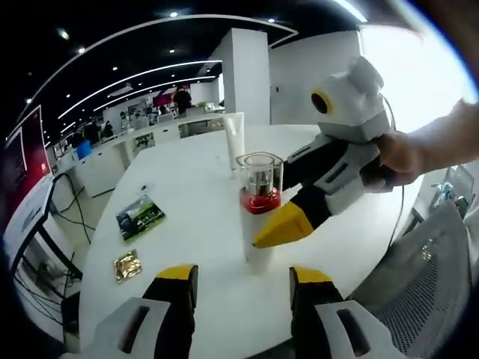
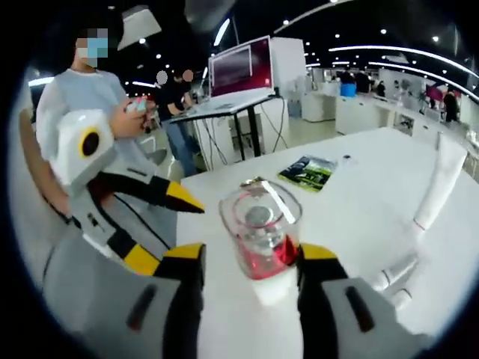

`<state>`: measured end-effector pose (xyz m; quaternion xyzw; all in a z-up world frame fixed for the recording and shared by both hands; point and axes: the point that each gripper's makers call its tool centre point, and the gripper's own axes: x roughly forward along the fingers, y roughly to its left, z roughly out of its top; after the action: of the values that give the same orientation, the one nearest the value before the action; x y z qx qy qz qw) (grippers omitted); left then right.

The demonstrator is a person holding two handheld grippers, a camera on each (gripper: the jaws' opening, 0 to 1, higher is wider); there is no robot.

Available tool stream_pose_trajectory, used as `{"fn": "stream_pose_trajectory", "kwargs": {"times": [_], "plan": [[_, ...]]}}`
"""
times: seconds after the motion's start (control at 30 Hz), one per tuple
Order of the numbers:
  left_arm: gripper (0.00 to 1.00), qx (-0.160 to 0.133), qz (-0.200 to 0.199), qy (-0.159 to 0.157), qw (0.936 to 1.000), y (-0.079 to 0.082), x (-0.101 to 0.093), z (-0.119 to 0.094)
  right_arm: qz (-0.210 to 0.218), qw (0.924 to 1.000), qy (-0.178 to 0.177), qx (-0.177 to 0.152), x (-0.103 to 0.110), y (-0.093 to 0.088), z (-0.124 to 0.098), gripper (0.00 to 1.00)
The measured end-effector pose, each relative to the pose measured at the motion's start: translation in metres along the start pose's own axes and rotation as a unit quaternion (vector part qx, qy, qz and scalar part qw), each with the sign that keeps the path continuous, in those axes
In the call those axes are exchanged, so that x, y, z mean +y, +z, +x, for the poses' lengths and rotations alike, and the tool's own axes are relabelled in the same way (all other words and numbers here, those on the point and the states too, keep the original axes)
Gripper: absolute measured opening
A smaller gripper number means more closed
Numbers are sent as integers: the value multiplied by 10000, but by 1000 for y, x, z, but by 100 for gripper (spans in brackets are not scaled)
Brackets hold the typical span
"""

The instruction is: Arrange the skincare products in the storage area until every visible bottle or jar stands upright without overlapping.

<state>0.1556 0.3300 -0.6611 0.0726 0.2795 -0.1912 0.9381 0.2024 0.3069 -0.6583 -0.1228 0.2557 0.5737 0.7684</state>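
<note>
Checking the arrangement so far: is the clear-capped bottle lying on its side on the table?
No, the bottle stands upright on the white table, with the right gripper closing around it.

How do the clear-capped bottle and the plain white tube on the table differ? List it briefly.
1. The clear-capped bottle has a see-through cap and a red band; the white tube is white all over.
2. The bottle stands between the right gripper's fingers; the tube stands free, farther back.
3. The bottle looks broader, the tube slimmer.
Both stand upright on the white table.
</note>
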Motion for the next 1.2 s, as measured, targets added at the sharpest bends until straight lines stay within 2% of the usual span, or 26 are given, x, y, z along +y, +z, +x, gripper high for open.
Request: {"fn": "stream_pose_trajectory", "kwargs": {"times": [0.17, 0.27, 0.47, 0.67, 0.87, 0.97, 1.2], "plan": [[51, 73, 32, 2, 10000, -2, -1, 1, 55, 9998, -209, 36, -12, -2, 4, 35], [51, 89, 44, -13, 10000, -3, -2, 1, 154, 9997, -161, 35, -14, -4, 5, 35], [50, 162, 76, -14, 9998, -6, -2, 2, -3, 10000, -89, -29, -13, -4, 4, 33], [50, 252, 144, -23, 9996, -9, -3, 3, -178, 9998, 46, 64, -11, -3, 3, 31], [49, 287, 147, -1, 9995, -11, -2, 4, -121, 9999, 106, 49, -11, -4, 2, 30], [49, 272, 109, 51, 9996, -10, 1, 4, -239, 9996, 146, 78, -7, -5, -2, 30], [46, 335, 181, 124, 9992, -14, 4, 6, -172, 9997, 125, -117, -12, 8, -12, 29]]}}
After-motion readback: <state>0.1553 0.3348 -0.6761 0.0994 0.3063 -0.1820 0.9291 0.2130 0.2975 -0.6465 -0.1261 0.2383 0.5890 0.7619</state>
